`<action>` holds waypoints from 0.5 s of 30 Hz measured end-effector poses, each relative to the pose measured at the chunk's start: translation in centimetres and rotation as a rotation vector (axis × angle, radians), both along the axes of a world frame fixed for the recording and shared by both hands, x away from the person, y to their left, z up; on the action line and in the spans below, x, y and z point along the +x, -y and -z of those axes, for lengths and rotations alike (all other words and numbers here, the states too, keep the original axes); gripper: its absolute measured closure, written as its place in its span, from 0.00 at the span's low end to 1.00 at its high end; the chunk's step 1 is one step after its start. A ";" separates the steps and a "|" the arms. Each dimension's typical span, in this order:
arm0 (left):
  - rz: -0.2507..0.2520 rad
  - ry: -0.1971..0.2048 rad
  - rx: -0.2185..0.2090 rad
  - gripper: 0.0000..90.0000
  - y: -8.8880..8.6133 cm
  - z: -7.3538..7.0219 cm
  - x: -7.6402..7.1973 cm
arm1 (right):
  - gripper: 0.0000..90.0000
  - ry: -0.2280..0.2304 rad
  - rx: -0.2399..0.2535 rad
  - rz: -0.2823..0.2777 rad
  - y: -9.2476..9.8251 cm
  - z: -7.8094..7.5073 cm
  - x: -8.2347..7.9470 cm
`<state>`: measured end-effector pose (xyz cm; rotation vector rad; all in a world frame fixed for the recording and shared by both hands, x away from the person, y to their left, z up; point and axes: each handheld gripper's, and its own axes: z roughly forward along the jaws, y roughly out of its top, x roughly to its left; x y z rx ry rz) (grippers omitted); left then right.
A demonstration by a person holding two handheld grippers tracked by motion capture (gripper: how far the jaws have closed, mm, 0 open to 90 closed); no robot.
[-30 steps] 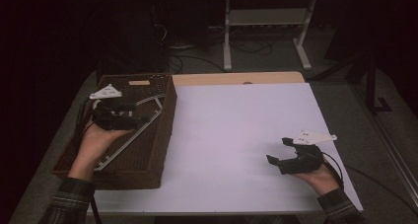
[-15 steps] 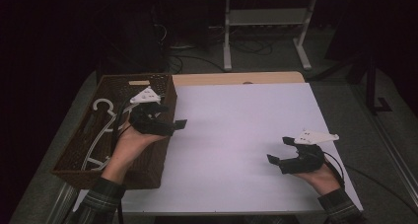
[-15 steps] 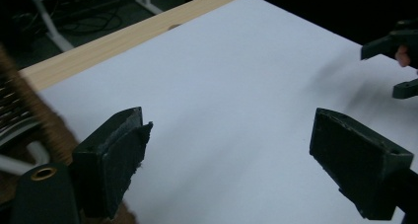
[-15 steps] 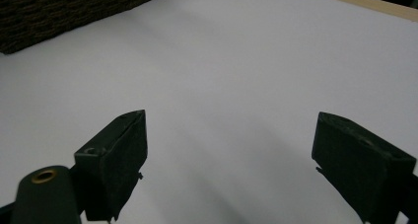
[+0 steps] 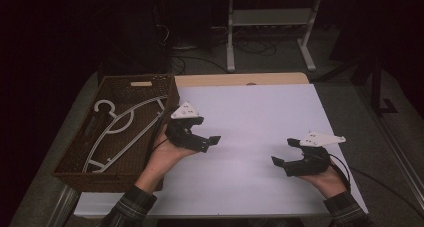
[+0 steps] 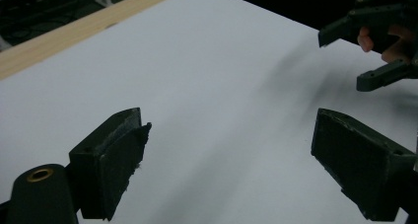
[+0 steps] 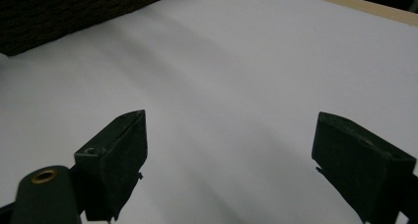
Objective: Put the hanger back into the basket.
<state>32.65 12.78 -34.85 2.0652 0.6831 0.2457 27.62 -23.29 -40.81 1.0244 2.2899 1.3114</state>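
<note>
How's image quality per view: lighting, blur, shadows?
High view: dim, background nearly black, white sheet the brightest area, basket murky. Left gripper view: the other gripper is soft, with a smeared shadow under it. Right gripper view: evenly lit, faint shadow bands on the sheet.

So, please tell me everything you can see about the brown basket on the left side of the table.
The basket is a dark brown, rectangular, open-topped container that looks woven, like wicker. A small pale label sits on its far wall. It stands upright at the table's left edge, its right side beside the white sheet. Inside, white hangers lie flat, their hook toward the far end. The left claw hovers over the sheet just right of it, not touching.
</note>
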 end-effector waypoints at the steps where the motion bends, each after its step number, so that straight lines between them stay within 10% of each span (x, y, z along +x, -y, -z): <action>1: 0.003 -0.003 0.001 0.15 0.2 0.4 -0.1 | 0.15 0.000 0.000 0.000 0.0 0.0 0.0; 15: 0.000 0.012 -0.013 0.12 0.5 4.2 -1.4 | 0.14 -0.005 -0.005 -0.002 0.1 0.5 -0.4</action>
